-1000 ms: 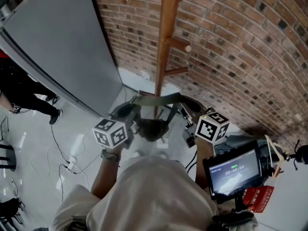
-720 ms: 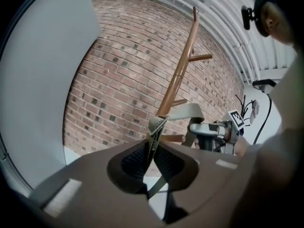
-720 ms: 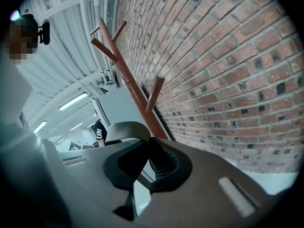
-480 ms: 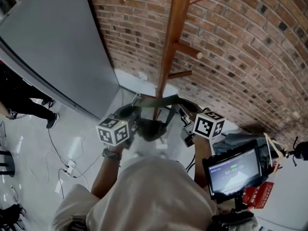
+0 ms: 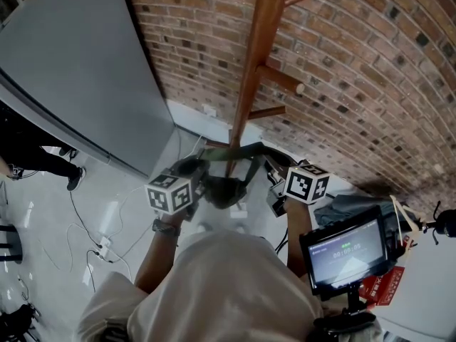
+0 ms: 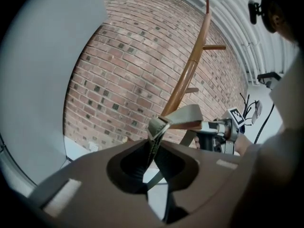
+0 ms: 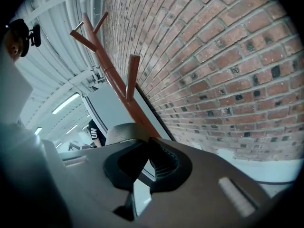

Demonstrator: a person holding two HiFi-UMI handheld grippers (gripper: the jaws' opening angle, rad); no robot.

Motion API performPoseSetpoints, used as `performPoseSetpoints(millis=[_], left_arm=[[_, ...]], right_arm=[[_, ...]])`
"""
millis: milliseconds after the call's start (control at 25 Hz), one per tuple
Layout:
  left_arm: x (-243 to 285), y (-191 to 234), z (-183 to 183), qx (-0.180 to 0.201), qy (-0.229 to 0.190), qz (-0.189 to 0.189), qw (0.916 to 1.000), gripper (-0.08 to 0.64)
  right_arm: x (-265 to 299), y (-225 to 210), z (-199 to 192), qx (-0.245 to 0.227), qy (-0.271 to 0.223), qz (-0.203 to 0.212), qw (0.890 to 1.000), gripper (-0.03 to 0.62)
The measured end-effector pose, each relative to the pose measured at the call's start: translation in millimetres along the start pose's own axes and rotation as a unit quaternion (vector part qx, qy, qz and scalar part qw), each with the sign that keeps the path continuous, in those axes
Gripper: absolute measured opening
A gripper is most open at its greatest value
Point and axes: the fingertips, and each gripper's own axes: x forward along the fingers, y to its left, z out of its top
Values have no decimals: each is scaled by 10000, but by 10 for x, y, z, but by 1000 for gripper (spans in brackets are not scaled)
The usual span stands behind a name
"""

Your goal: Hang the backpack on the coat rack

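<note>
Legible writing: none confirmed. Each marker cube (image 5: 171, 194) carries black-and-white square patterns only. The monitor (image 5: 345, 251) at lower right shows a line of digits too small to read. The red box (image 5: 381, 289) beneath it bears pale print, also illegible. No brand tag shows on the backpack (image 5: 226, 191).

Backpack: olive-grey, held in the air between the two tongs, above the pale floor (image 5: 107, 191) and directly before the foot of the coat rack (image 5: 260, 48). Its strap (image 5: 239, 149) runs side to side, from one tongs to the other, and crosses the rack's pole on the person's side. The bag body hangs below the strap, long axis pointing down towards the floor.

Left tongs (image 6: 151, 153): closed on the strap's narrow webbing (image 6: 153, 141), which stands edge-on between the jaws. From there a wider grey band runs to the right tongs (image 6: 209, 132), visible in the left gripper view.

Right tongs (image 7: 145, 163): closed on the padded grey part of the strap (image 7: 124, 132), which sits just above the jaws.

Coat rack: wooden pole, upright, close to the brick wall (image 5: 356, 84), at the floor's wall edge. Its pegs angle upward; the middle peg (image 5: 281, 79) is bare, and the strap sits well below it. A grey panel (image 5: 78, 70) leans at left.
</note>
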Motion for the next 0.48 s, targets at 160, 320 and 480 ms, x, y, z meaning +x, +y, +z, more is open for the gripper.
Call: performPoseSetpoints(millis=[160, 320, 480], left_arm=[[42, 32, -39, -33, 57, 7, 10000, 34], [74, 49, -72, -39, 114, 22, 9999, 34], [92, 55, -111, -66, 151, 17, 9999, 34]], right_arm=[[43, -61, -43, 48, 87, -19, 9999, 9], [67, -94, -34, -13, 125, -92, 9999, 9], [85, -123, -80, 21, 205, -93, 9997, 9]])
